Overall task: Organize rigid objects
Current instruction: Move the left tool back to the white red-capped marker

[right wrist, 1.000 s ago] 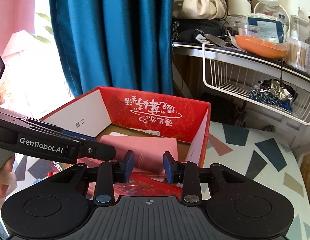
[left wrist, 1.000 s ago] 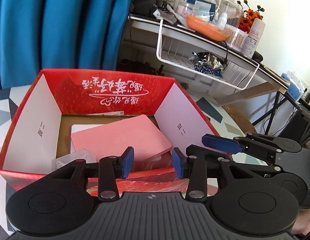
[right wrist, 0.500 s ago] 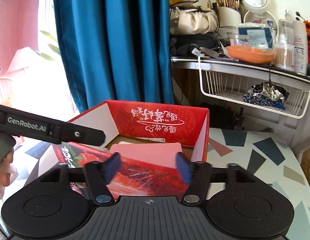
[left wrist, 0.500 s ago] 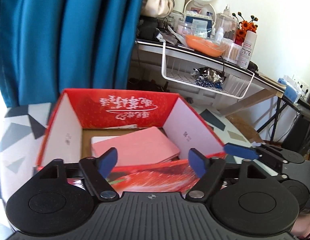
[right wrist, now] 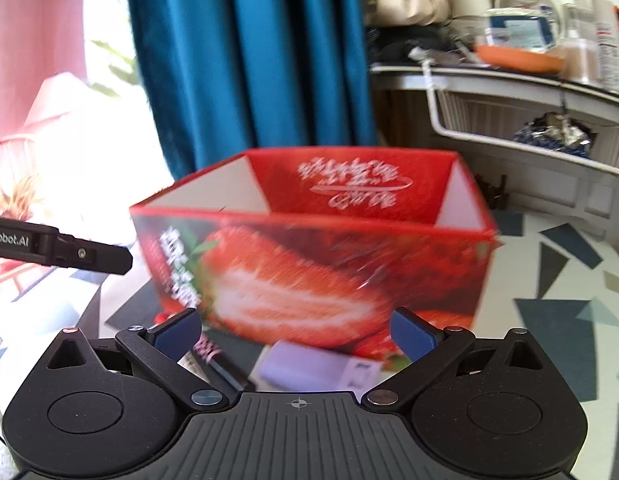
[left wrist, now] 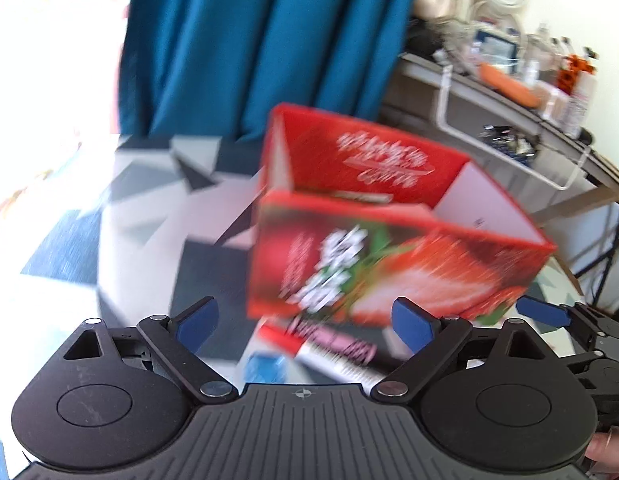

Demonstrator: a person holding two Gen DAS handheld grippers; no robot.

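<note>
Left hand-held gripper (left wrist: 305,322) and right hand-held gripper (right wrist: 295,330), jaws just spread wide and empty, face the red strawberry box (right wrist: 317,264) on the patterned surface (right wrist: 569,280).

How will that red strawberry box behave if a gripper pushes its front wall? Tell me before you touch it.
The red strawberry box looks like thin printed card with open flaps, so its wall would probably flex rather than resist. It sits flat and wide on the patterned table, so it would likely slide, not tip. Its glossy print may be slippery for the pads.
</note>
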